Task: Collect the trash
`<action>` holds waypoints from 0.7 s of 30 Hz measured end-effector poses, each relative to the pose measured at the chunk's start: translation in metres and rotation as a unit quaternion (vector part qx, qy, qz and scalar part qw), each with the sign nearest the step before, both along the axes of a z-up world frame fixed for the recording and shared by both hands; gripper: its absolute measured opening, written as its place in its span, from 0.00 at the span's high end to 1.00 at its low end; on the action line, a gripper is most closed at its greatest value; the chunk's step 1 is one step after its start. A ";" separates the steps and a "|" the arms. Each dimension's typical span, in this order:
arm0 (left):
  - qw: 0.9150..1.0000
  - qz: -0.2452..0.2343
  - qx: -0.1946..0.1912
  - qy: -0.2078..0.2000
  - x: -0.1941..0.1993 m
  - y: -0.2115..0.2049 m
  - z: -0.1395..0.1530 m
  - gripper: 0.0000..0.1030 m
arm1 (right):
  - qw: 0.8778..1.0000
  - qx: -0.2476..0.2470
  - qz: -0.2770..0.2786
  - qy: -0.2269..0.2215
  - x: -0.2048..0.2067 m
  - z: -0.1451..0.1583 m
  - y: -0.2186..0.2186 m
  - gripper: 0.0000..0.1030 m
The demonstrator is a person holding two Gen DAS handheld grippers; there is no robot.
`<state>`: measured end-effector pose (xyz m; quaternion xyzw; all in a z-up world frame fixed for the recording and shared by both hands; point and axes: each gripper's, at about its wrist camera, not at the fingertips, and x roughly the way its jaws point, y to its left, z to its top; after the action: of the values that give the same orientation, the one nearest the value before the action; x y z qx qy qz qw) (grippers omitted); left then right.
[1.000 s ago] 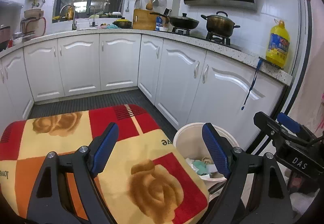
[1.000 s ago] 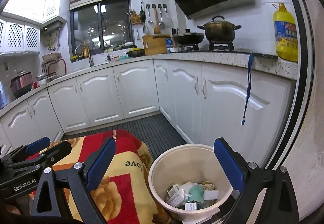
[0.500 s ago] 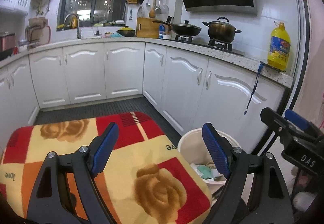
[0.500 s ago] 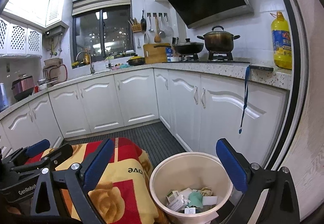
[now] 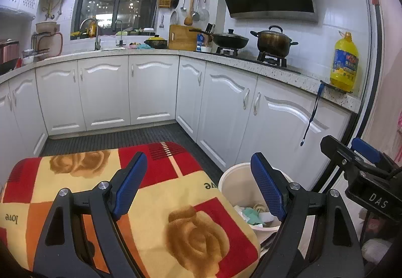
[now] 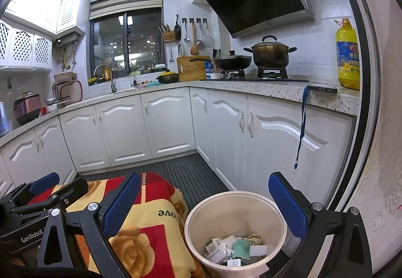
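A cream round bin (image 6: 236, 205) stands on the floor beside a table; paper scraps, small cartons and a teal wad (image 6: 240, 249) lie in its bottom. My right gripper (image 6: 204, 202) hangs above the bin, open, its blue pads wide apart with nothing between them. My left gripper (image 5: 198, 185) is open over the table's patterned cloth (image 5: 160, 205), also with nothing between its pads. The bin (image 5: 236, 183) shows to its right in the left wrist view. Each gripper appears at the edge of the other's view.
White kitchen cabinets (image 6: 163, 122) run in an L around a dark ribbed floor (image 6: 181, 170). On the counter stand pots on a stove (image 6: 270, 55), a yellow oil bottle (image 6: 346, 54) and a phone with a blue strap (image 6: 322, 88). A wall closes in on the right.
Both views have tilted up slightly, so the bin and cloth sit lower in frame. The right gripper's pads have spread a little wider.
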<state>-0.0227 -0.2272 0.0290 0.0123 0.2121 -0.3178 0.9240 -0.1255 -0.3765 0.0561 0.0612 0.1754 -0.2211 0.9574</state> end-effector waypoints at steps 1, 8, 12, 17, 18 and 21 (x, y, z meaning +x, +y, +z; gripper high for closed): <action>1.000 0.000 -0.001 -0.001 -0.001 0.000 0.000 0.18 | 1.000 -0.001 0.000 -0.001 0.000 0.001 0.001 0.02; 1.000 -0.004 0.005 -0.007 -0.003 -0.001 0.000 0.18 | 1.000 -0.003 -0.002 -0.003 -0.001 0.003 0.002 0.02; 1.000 -0.003 0.005 -0.006 -0.003 -0.002 0.000 0.18 | 1.000 -0.003 -0.001 -0.003 0.000 0.003 0.002 0.02; 1.000 0.001 0.006 -0.006 -0.003 -0.002 -0.003 0.18 | 1.000 -0.002 -0.001 -0.003 -0.001 0.003 0.002 0.02; 1.000 0.002 0.007 -0.007 -0.003 -0.004 -0.003 0.18 | 1.000 -0.001 -0.001 -0.002 -0.001 0.002 0.001 0.02; 1.000 0.006 0.008 -0.007 -0.002 -0.003 -0.005 0.18 | 1.000 0.004 0.002 0.001 0.001 0.000 0.000 0.02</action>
<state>-0.0245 -0.2303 0.0244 0.0202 0.2085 -0.3109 0.9271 -0.1247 -0.3766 0.0566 0.0641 0.1774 -0.2183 0.9575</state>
